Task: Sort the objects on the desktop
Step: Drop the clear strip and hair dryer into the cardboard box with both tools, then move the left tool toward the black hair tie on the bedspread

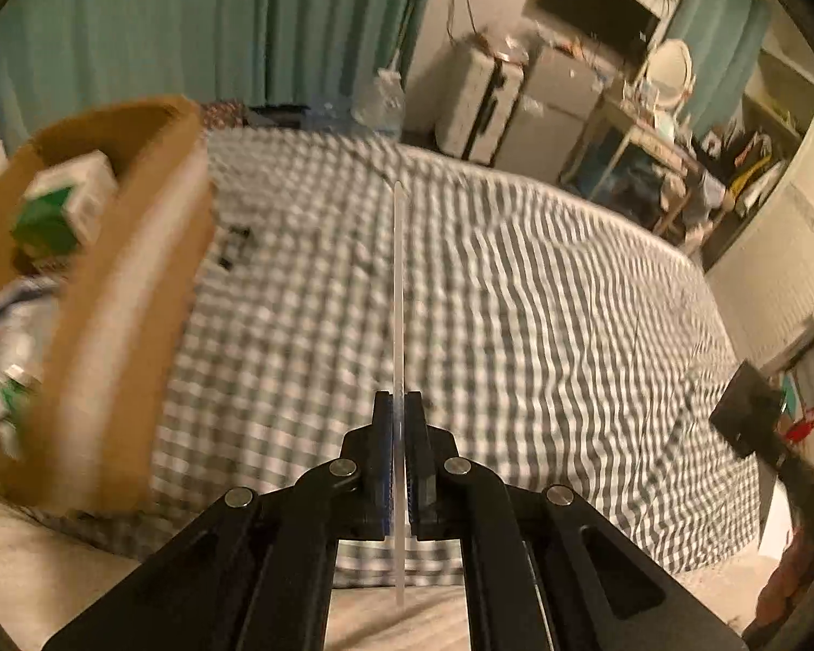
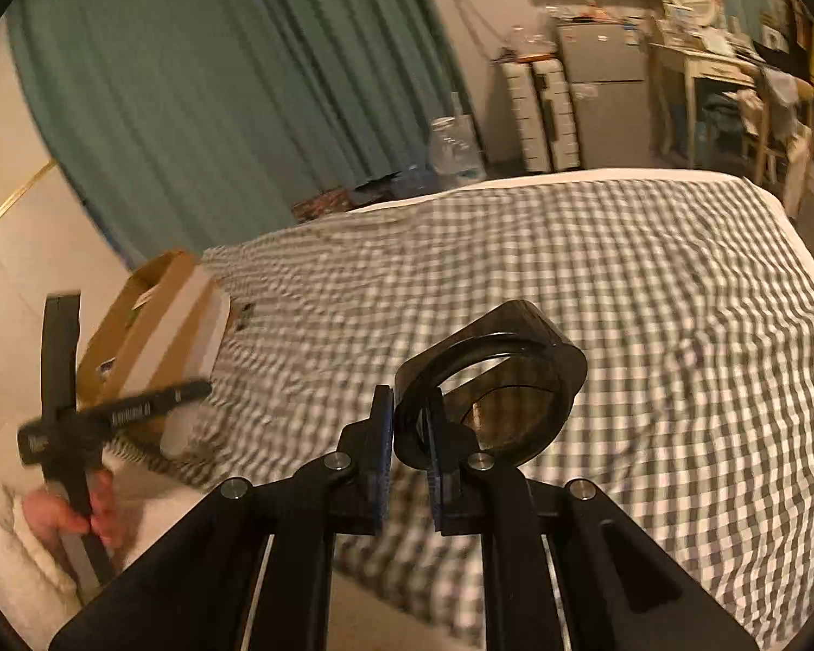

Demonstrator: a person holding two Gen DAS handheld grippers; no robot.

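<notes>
Thin clear plastic rod [image 1: 399,293] clamped edge-on in left gripper [image 1: 399,423], jaws narrow, held above grey-and-white checked cloth [image 1: 515,298]. Black ring-shaped holder [image 2: 494,374] pinched by its rim in right gripper [image 2: 409,434]. Open brown cardboard box [image 1: 135,293] at cloth's left edge, contains green-and-white carton [image 1: 65,206].

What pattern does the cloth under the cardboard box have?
A grey-and-white check on the cloth, clearest in the right wrist view.

Teal curtains [image 1: 201,27], checked bedspread [image 1: 515,298], black screen [image 1: 591,5], water jug [image 2: 453,149]
</notes>
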